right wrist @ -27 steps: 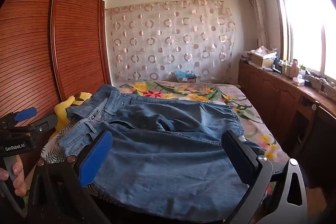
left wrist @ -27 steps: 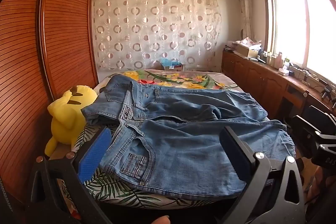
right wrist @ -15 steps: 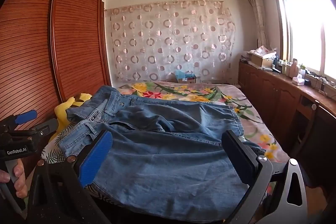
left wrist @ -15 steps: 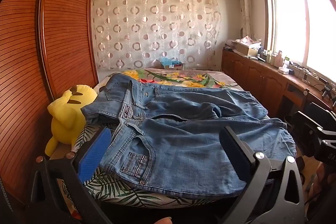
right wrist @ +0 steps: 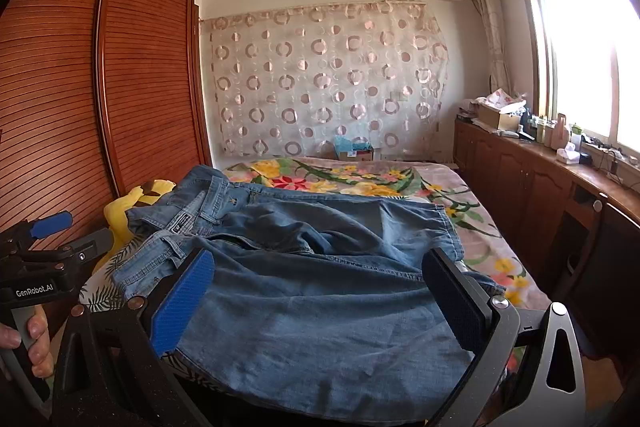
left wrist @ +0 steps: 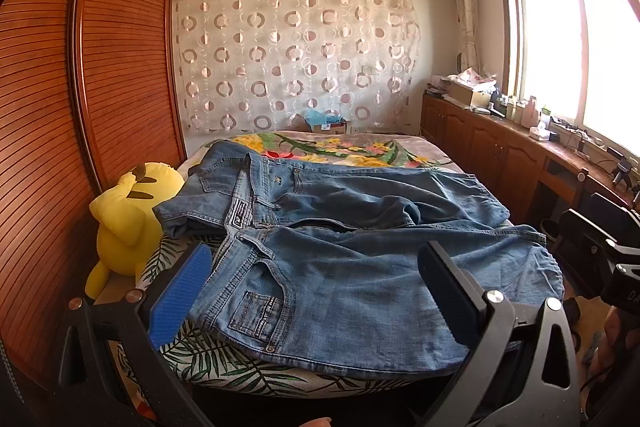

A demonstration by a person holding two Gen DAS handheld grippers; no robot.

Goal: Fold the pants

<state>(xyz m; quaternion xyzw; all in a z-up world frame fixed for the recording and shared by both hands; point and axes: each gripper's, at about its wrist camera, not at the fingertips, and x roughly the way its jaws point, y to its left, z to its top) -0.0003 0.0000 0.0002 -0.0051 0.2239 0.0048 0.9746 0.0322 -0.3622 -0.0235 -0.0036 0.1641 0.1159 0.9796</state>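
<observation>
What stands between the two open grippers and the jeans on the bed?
Nothing visible does. The left gripper and the right gripper both face the jeans directly; the yellow plush toy sits off to the side.

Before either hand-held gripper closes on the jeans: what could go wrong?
1. The near jeans overhang the bed's front edge; a one-sided pull could slide them off.
2. A second pair lies against them, possibly overlapping; a deep pinch might catch both.
3. The left hand-held gripper and right hand-held gripper are open and hold nothing; the plush toy sits by the waistbands and could get bumped.
</observation>
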